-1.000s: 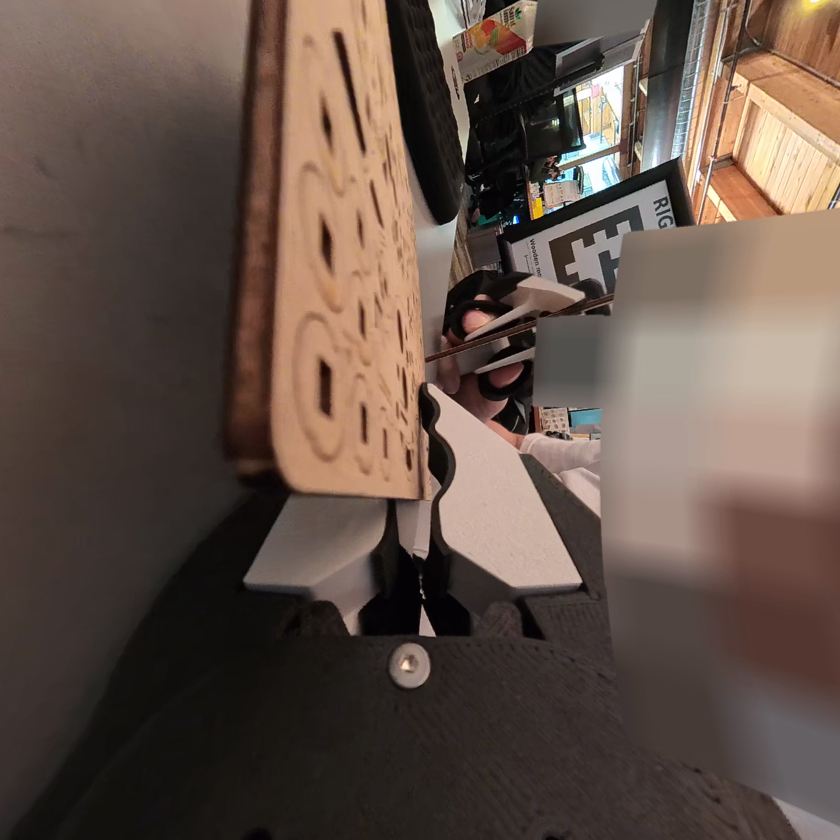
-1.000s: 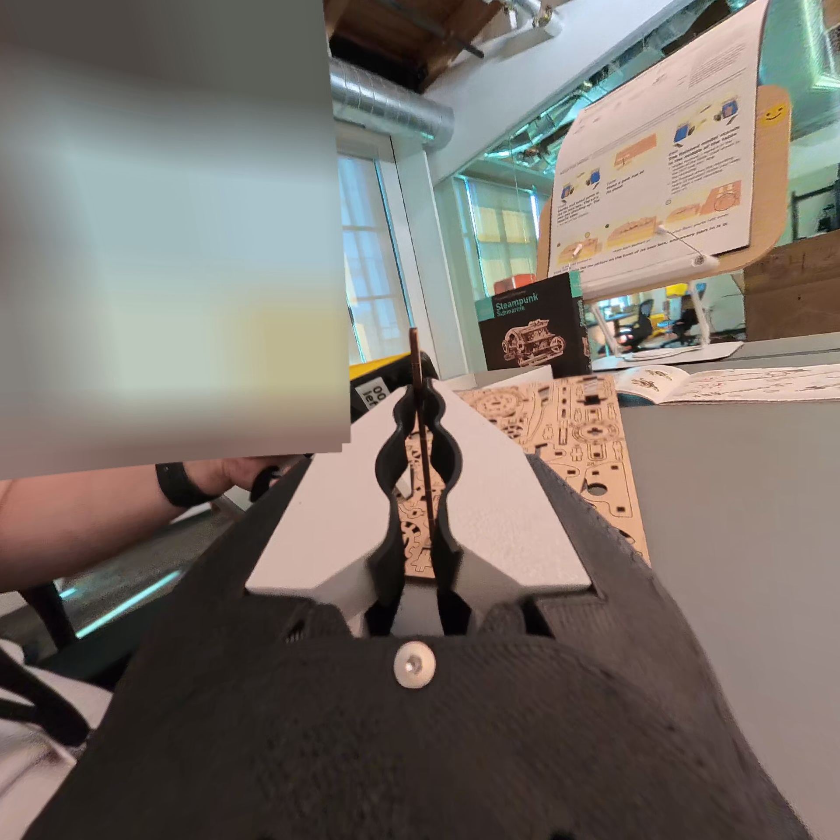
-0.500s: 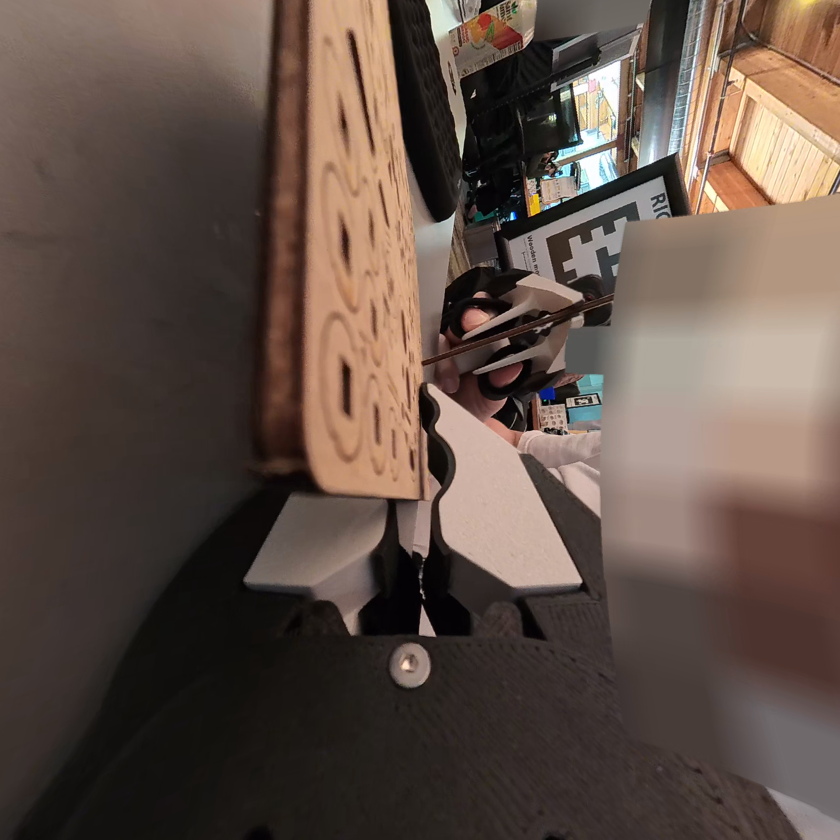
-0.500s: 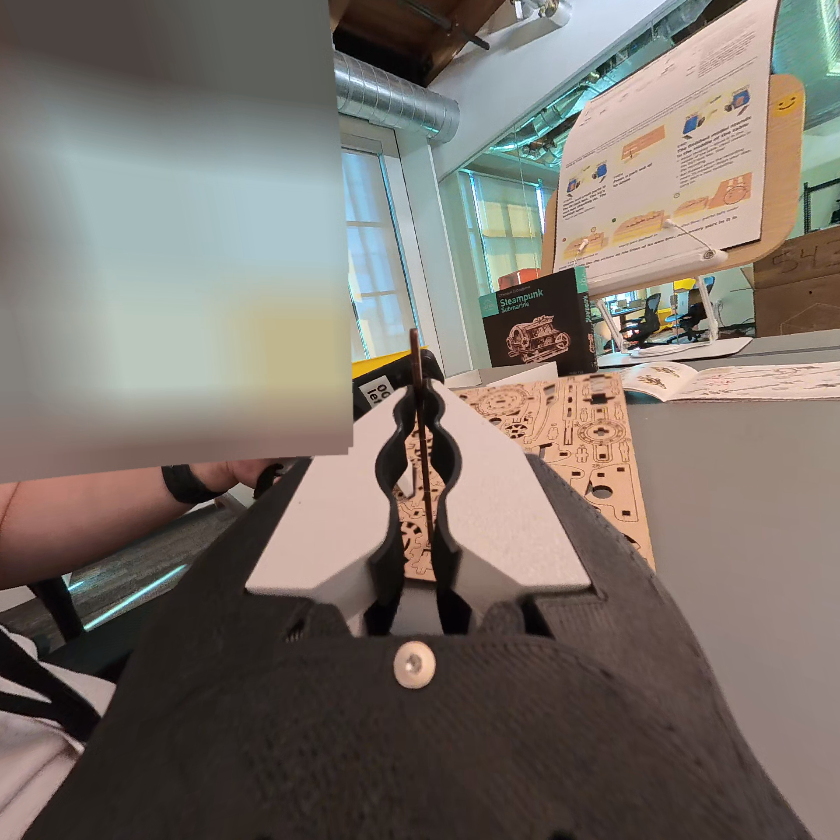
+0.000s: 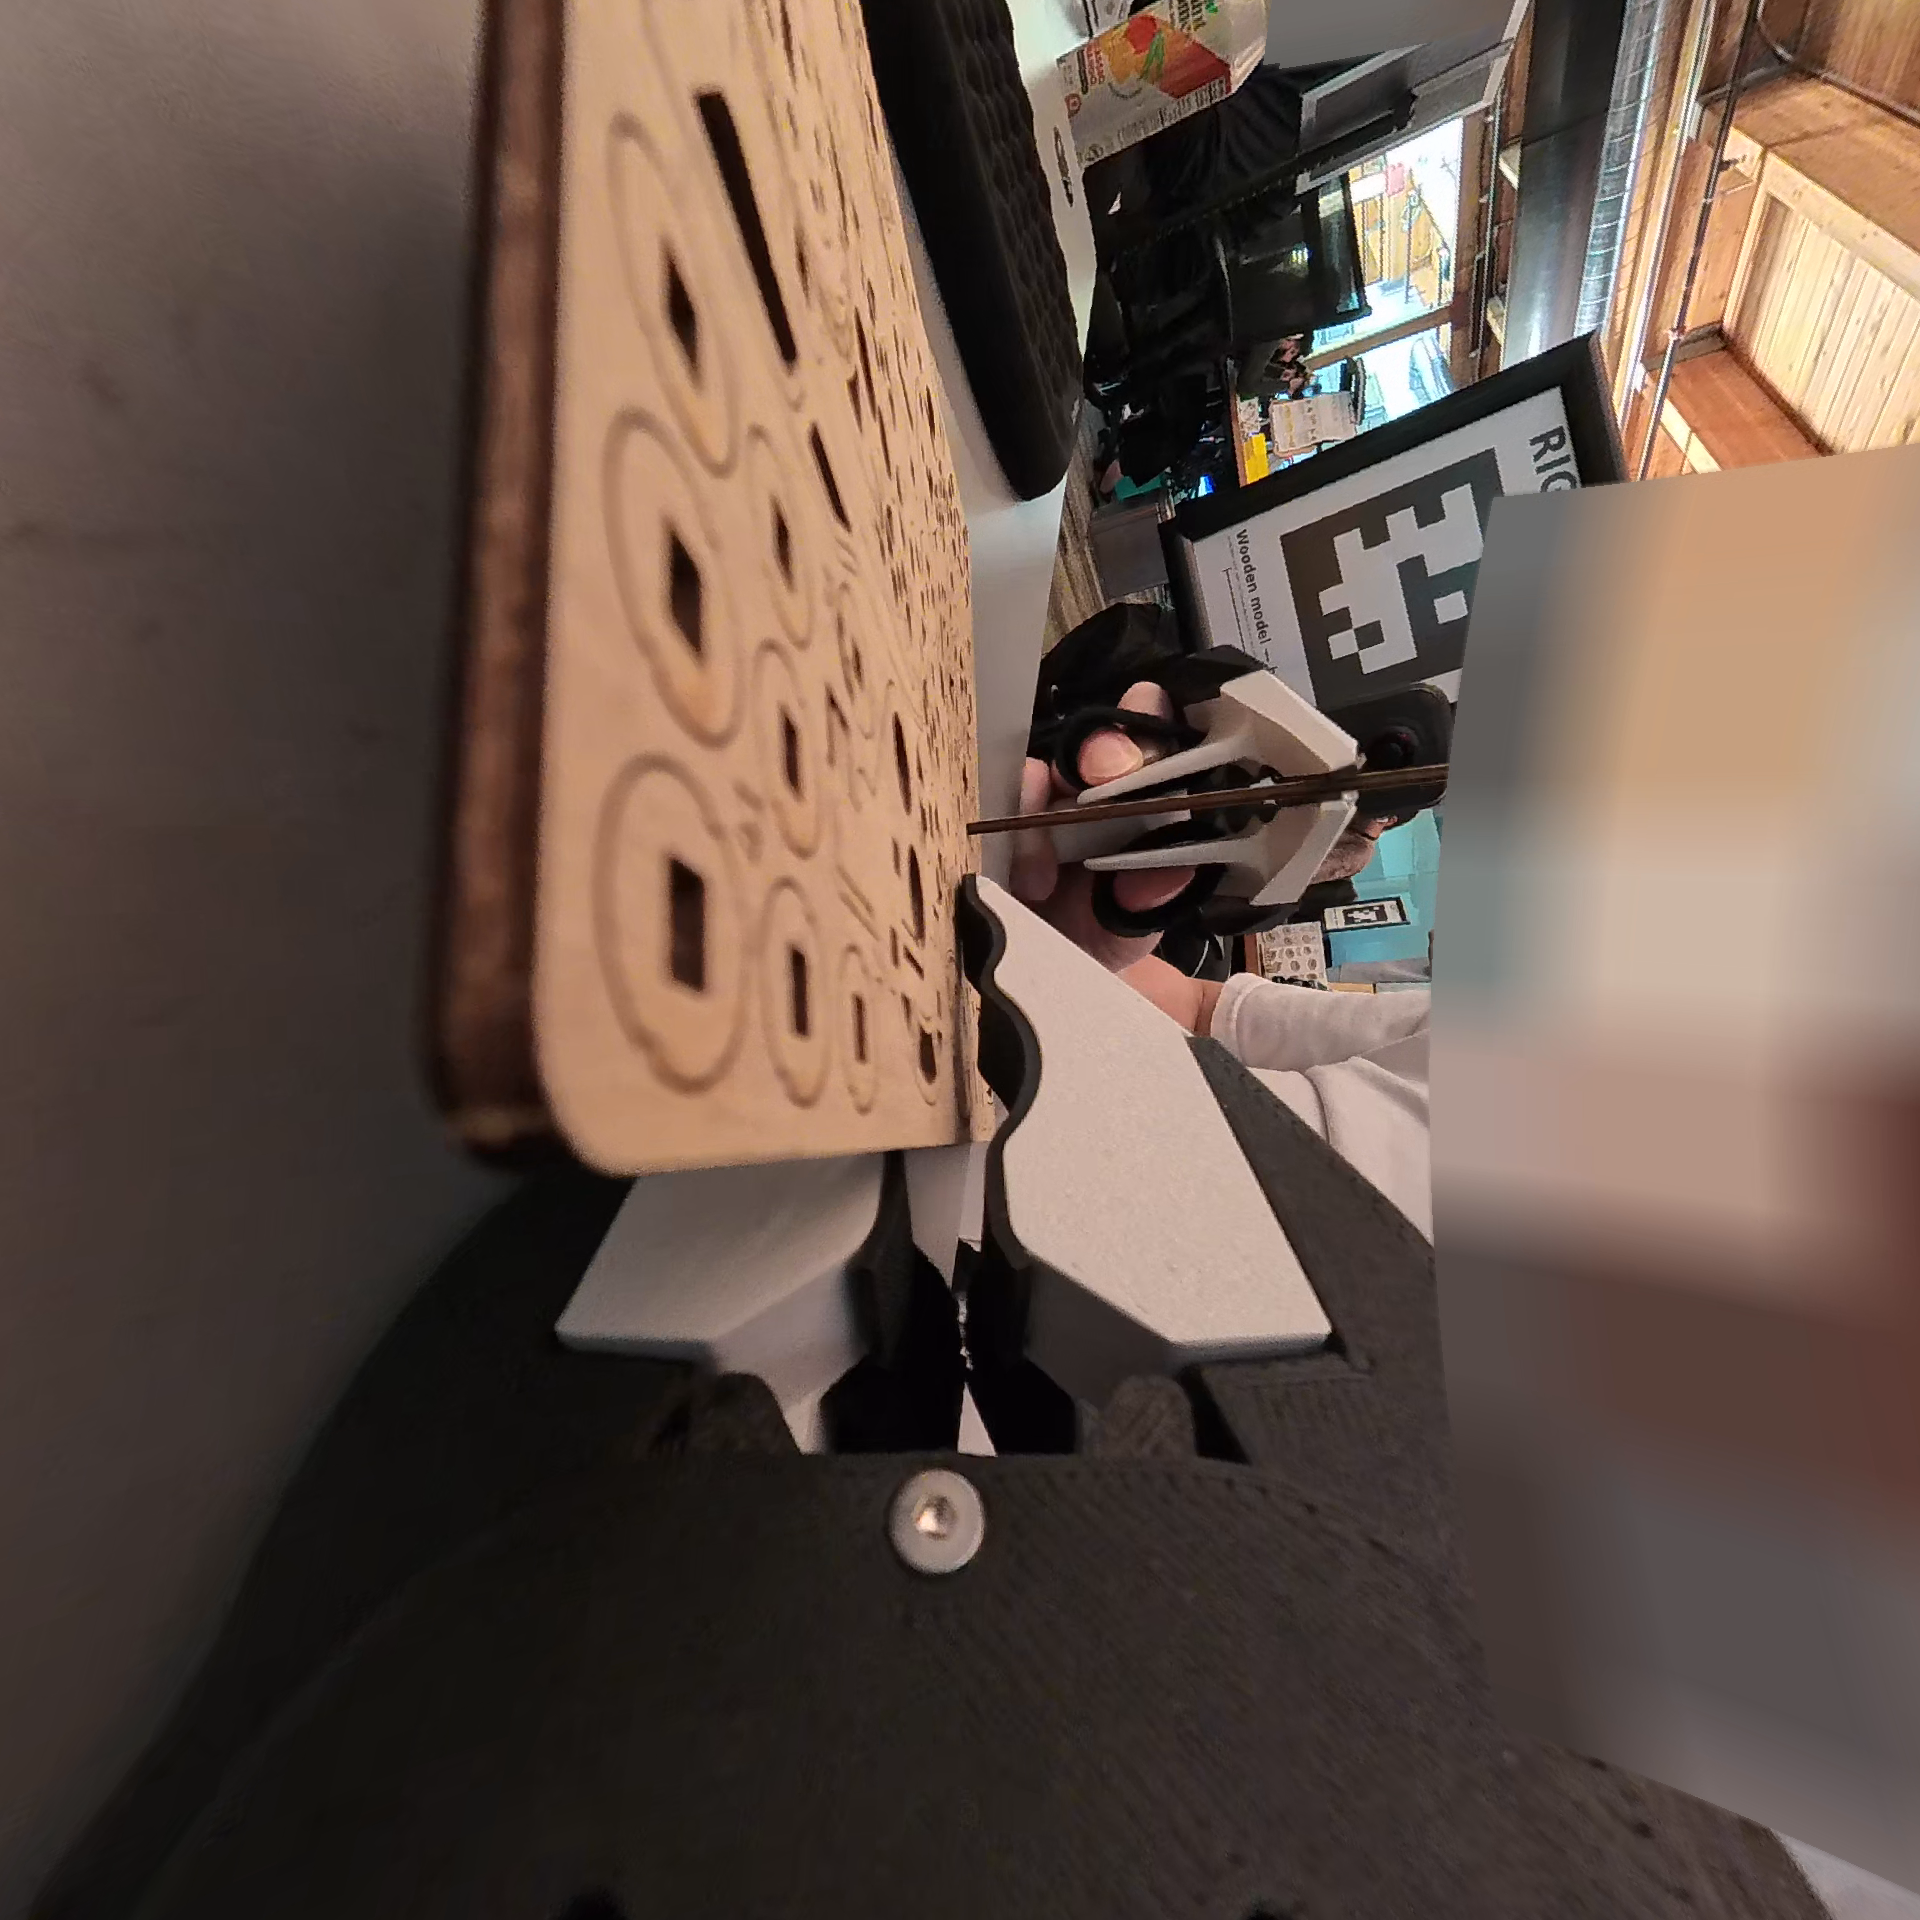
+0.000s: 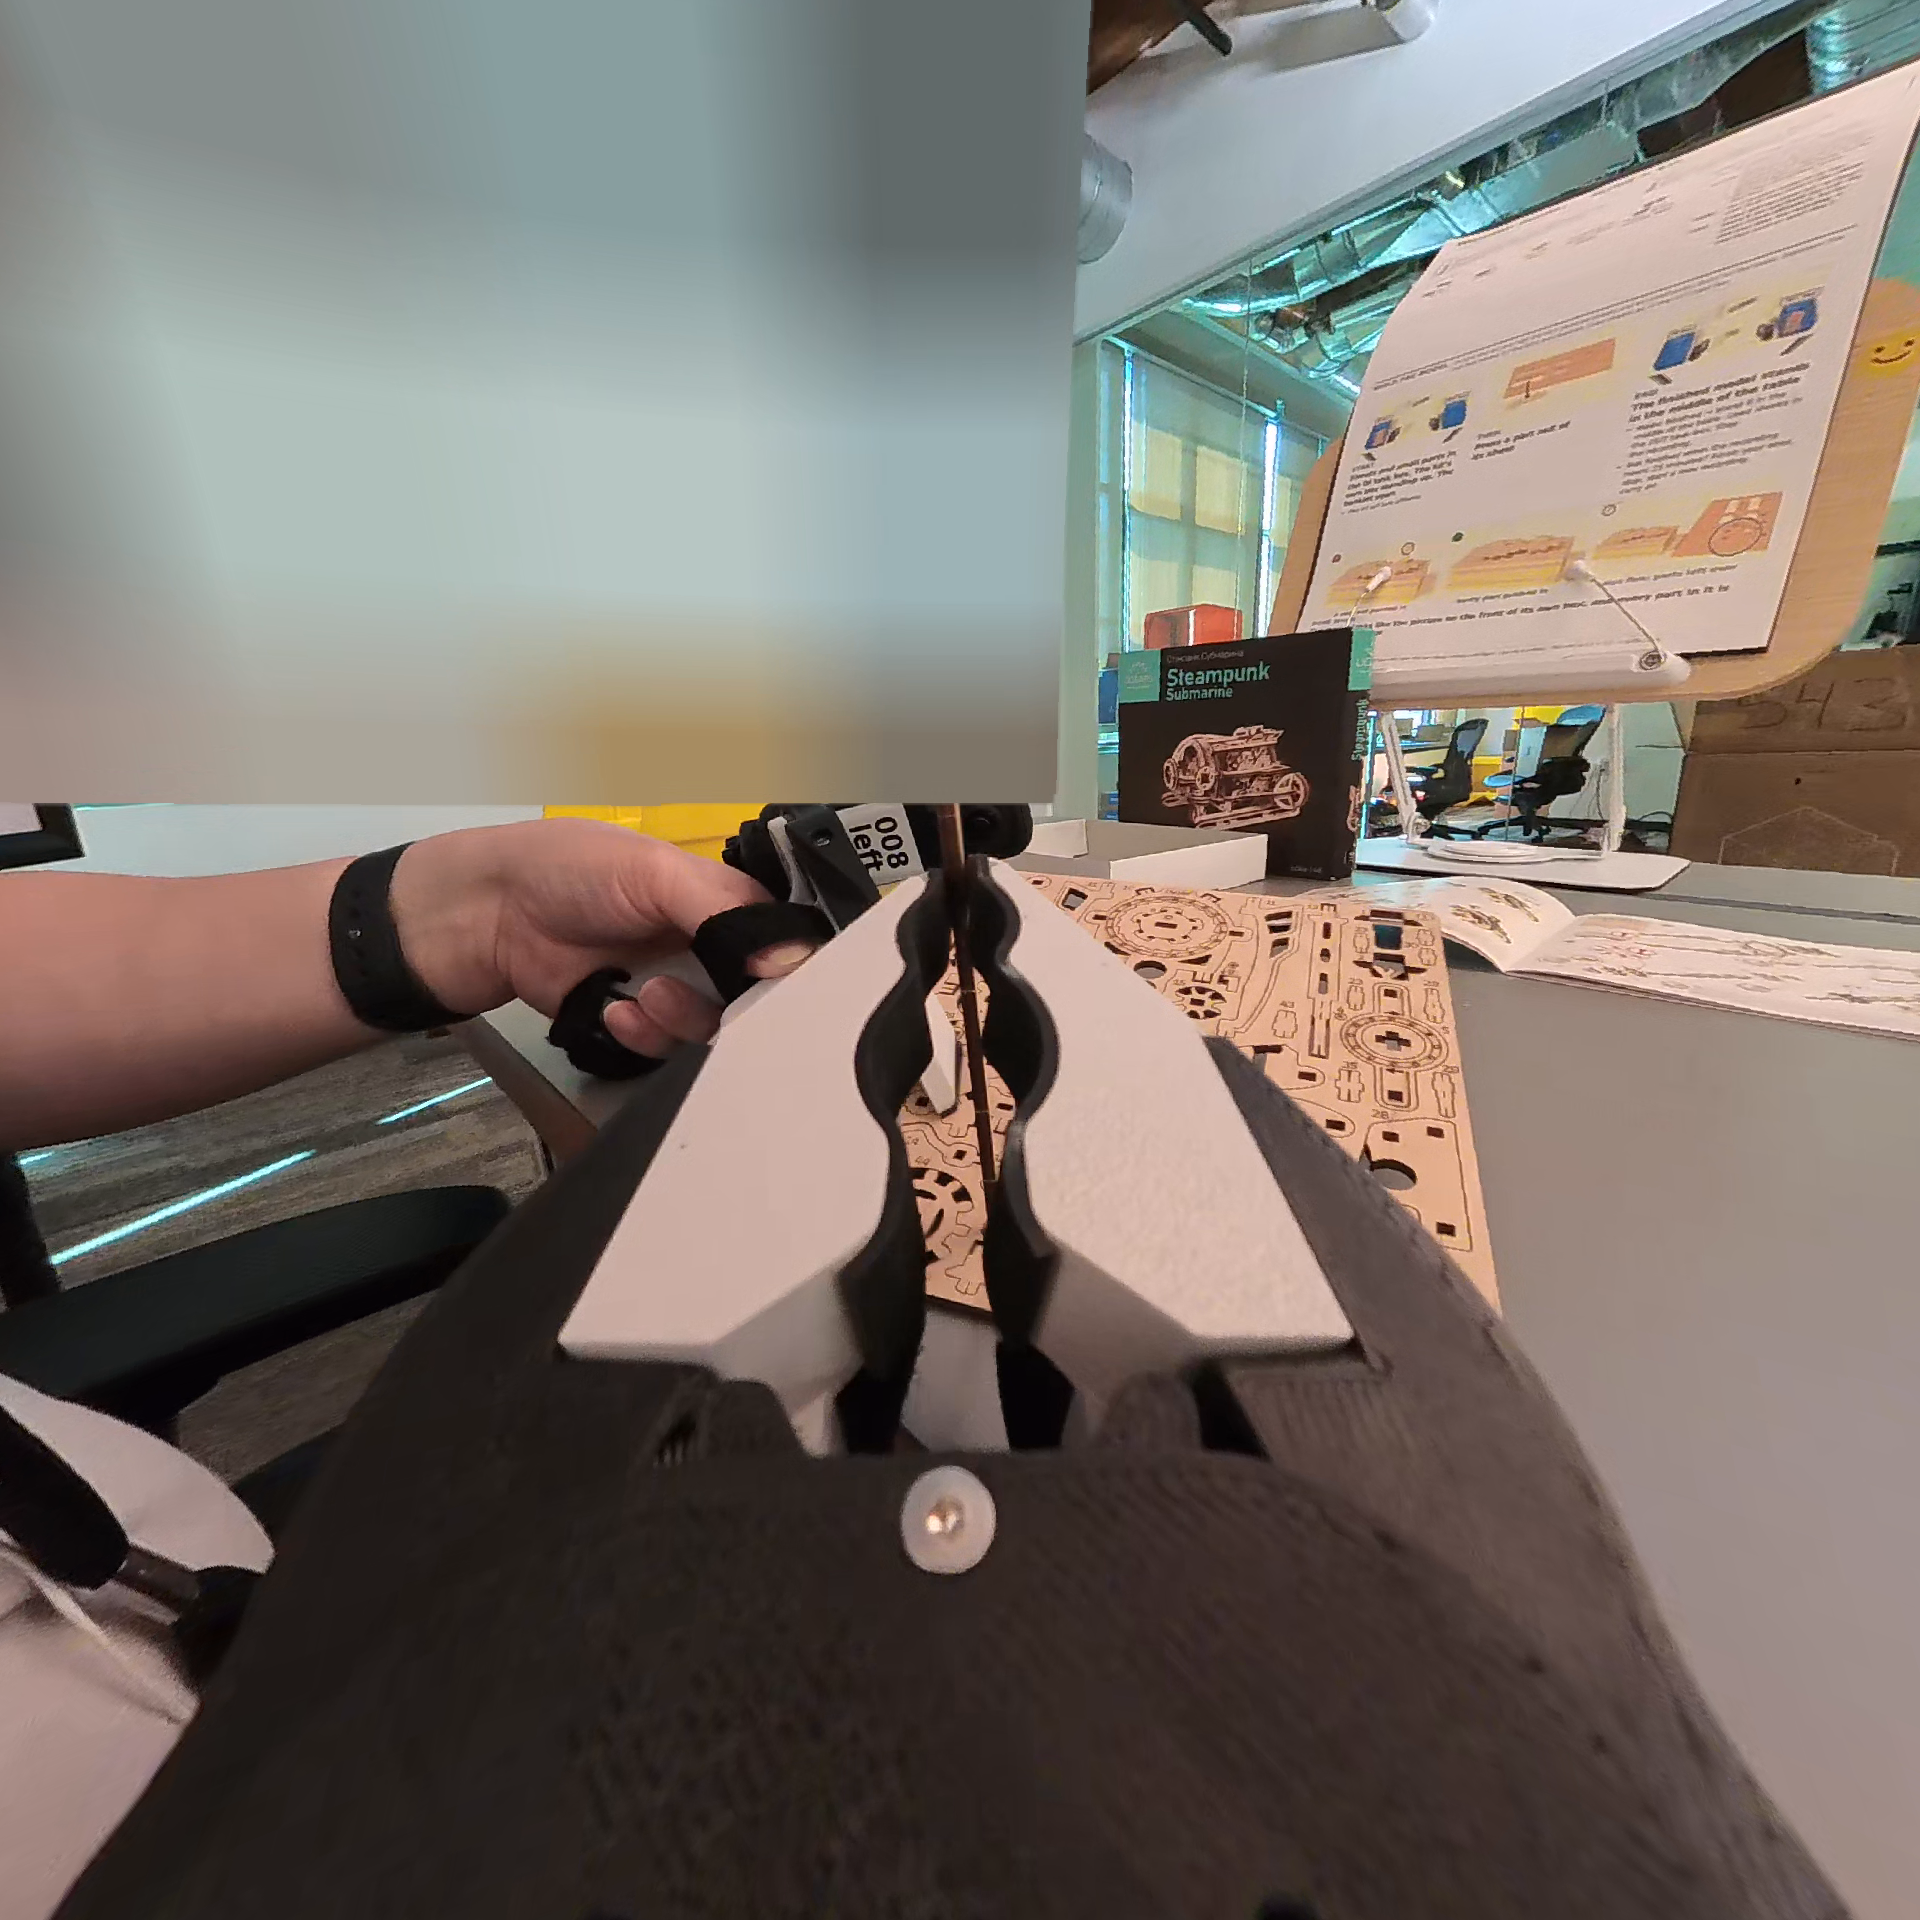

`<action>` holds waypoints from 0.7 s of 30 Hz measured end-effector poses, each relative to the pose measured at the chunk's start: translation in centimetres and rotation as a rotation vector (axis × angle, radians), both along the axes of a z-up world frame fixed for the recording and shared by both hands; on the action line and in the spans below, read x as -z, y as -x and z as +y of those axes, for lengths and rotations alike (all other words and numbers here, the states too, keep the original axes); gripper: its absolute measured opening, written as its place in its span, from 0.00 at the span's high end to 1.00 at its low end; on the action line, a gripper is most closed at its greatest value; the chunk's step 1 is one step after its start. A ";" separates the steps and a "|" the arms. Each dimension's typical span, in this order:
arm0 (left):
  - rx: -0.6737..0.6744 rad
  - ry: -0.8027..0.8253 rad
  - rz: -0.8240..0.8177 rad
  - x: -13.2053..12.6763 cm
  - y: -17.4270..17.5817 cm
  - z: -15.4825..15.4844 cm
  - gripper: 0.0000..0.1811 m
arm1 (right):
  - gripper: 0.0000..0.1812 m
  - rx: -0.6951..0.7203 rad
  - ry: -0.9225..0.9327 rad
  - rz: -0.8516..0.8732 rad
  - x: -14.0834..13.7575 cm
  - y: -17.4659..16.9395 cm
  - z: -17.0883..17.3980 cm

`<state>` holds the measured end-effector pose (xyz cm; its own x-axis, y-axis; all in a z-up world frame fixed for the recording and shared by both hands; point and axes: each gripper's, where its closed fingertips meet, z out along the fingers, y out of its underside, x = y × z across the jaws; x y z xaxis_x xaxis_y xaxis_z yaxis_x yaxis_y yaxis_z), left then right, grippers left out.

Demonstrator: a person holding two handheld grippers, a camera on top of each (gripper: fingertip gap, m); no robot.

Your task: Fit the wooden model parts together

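Observation:
A laser-cut wooden sheet (image 5: pixel 727 675) lies on the grey table (image 6: pixel 1662 1247); it also shows in the right wrist view (image 6: pixel 1351 1039). My left gripper (image 5: pixel 951 914) is turned on its side with its jaws nearly together at the sheet's near edge, seemingly shut on it. The sheet hides its left finger. My right gripper (image 6: pixel 961 883) is shut on a thin, dark-edged wooden part (image 6: pixel 977 1081), seen edge-on. In the left wrist view the right gripper (image 5: pixel 1086 829) holds this part (image 5: pixel 1195 805) with its tip at the sheet's face. The left gripper (image 6: pixel 821 862) sits just beyond the right fingertips.
A dark kit box (image 6: pixel 1236 748), an instruction board on a stand (image 6: pixel 1590 416) and an open booklet (image 6: pixel 1662 945) stand at the back right. A black foam pad (image 5: pixel 997 260) and a framed sign (image 5: pixel 1382 561) lie beyond the sheet. A black chair (image 6: pixel 260 1299) is left of the table. There is about 8 centimeters between the tips of the two grippers.
My right gripper has come lower and closer to the sheet and the left gripper, still holding the thin part. The sheet has shifted slightly in the left wrist view.

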<state>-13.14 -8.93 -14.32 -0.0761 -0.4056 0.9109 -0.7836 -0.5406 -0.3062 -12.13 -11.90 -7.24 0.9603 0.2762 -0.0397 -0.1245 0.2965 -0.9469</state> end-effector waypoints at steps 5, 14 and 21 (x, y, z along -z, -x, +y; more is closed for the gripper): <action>-0.001 -0.001 -0.002 0.0 0.0 0.0 1.00 | 0.97 -0.006 0.002 -0.005 0.1 0.1 0.0; 0.002 -0.021 -0.023 -0.2 0.1 -0.1 1.00 | 0.97 -0.006 0.009 0.002 0.0 0.0 0.1; -0.005 0.017 -0.018 -0.3 -0.1 0.0 1.00 | 0.98 -0.024 -0.100 0.233 -1.0 -2.5 -1.3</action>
<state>-13.05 -8.90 -13.99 -0.0910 -0.3905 0.9161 -0.7753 -0.5496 -0.3112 -9.60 -13.17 -6.23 0.9215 0.3126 -0.2302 -0.3438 0.3814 -0.8581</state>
